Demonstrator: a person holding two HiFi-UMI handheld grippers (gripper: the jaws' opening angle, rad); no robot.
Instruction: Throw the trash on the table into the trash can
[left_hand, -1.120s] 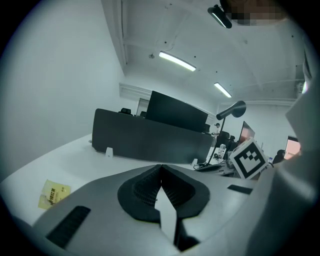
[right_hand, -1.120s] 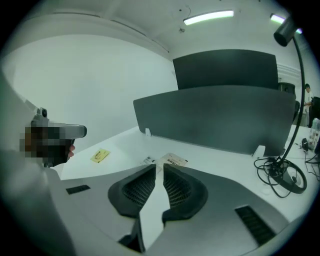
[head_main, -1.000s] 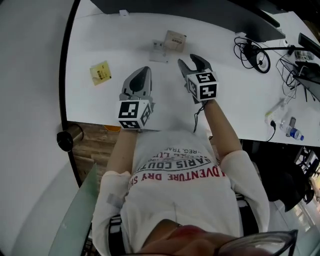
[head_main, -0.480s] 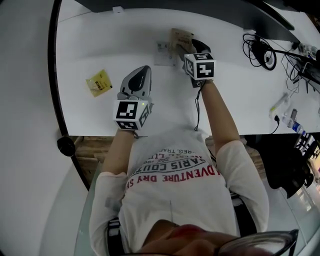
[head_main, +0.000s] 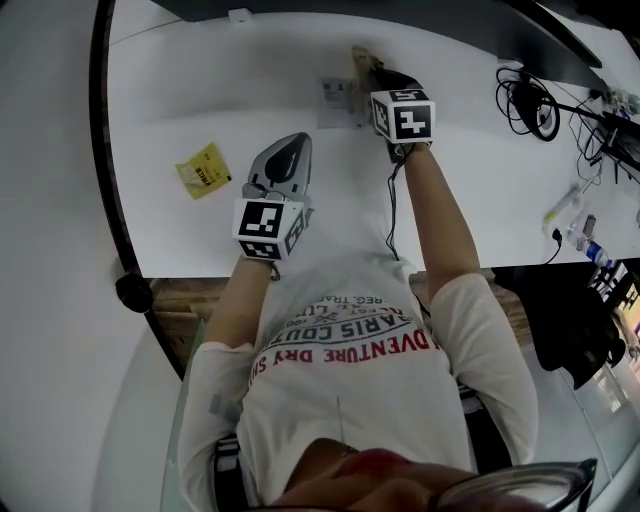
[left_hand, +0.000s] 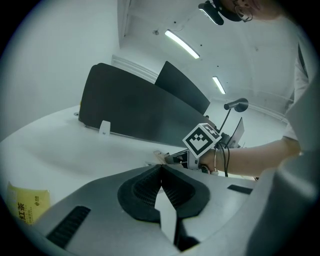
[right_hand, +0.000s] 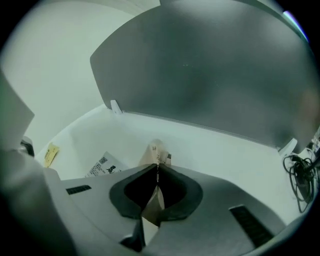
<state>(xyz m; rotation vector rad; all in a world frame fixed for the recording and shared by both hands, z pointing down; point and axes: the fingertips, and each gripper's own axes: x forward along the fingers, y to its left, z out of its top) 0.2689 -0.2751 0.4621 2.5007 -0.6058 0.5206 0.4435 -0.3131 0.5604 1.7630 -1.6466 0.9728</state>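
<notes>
The tan paper packet (right_hand: 156, 150) sits tipped up at the far side of the table (head_main: 200, 80), pinched in the right gripper (right_hand: 157, 169), whose jaws have just closed on it. A white printed slip (head_main: 340, 100) lies just beside it. The left gripper (left_hand: 161, 172), jaws together and empty, is nearer me, close to a yellow sachet (head_main: 203, 170).

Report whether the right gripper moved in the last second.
Yes. The right gripper advanced from below the white slip to beside it, now shut on the tan packet.
</notes>
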